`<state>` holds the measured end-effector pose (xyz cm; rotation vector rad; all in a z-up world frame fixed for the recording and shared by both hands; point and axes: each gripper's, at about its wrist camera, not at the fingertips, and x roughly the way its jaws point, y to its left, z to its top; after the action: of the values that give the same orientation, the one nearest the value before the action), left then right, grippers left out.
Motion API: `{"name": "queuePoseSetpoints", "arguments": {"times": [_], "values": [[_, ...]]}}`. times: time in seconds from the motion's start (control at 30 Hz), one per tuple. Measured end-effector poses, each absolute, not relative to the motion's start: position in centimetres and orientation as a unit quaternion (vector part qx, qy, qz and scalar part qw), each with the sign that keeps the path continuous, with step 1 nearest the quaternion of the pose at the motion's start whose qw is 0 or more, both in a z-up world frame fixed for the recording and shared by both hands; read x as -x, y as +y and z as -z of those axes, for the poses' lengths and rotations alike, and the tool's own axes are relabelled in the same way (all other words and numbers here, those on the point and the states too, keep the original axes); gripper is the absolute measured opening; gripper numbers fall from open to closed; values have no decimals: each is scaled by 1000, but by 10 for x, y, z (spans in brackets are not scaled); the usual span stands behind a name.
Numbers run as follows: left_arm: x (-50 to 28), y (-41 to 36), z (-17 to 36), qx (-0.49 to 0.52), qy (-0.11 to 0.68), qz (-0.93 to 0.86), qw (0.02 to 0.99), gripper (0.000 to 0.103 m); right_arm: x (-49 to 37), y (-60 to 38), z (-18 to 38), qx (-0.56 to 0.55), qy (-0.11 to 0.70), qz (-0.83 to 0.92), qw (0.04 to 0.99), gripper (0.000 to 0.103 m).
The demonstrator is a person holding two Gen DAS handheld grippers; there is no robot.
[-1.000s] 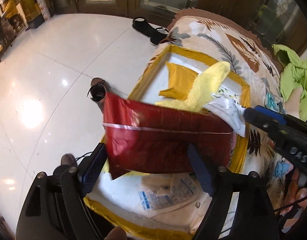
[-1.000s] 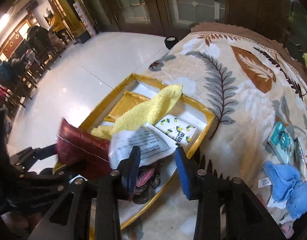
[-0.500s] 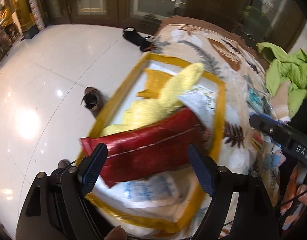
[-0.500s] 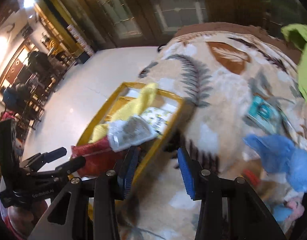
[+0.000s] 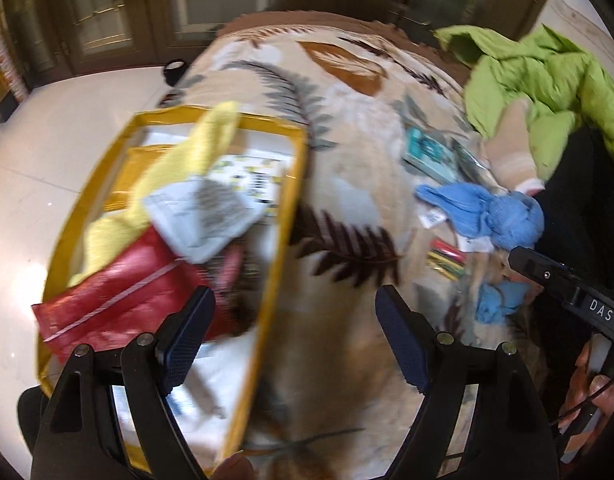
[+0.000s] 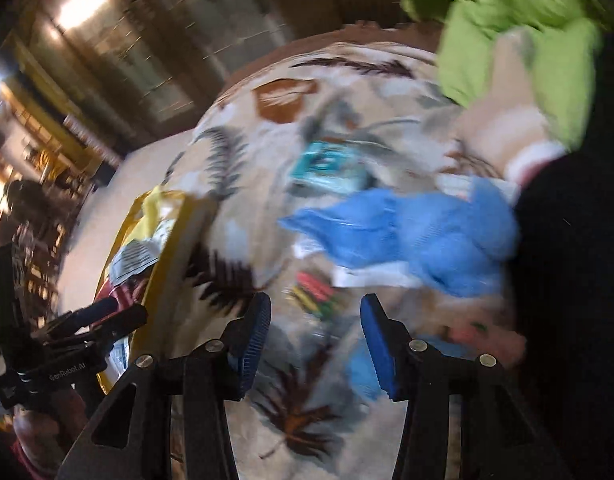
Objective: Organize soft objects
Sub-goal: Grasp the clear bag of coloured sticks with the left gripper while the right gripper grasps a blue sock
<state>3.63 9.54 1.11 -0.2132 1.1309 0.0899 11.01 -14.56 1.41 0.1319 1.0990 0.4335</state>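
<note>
Now both my grippers, left (image 5: 294,334) and right (image 6: 315,338), have fingers spread and empty; the crumpled blue cloth (image 6: 423,236) lies at one o'clock, and the yellow-rimmed box (image 5: 285,216) at ten o'clock holds a red foil pouch (image 5: 119,300).

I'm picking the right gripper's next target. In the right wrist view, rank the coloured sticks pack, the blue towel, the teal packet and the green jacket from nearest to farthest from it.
1. Coloured sticks pack: just ahead of the right gripper, slightly left.
2. Blue towel: beyond it, to the right.
3. Teal packet: farther up the blanket, centre.
4. Green jacket: far right corner.
</note>
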Motion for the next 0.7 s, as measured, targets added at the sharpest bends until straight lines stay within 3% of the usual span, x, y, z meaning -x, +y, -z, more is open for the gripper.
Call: {"name": "queuePoseSetpoints", "arguments": {"times": [0.7], "values": [[-80, 21, 15, 66, 548, 17, 833, 83, -90, -200, 17, -109, 562, -163, 804, 49]]}}
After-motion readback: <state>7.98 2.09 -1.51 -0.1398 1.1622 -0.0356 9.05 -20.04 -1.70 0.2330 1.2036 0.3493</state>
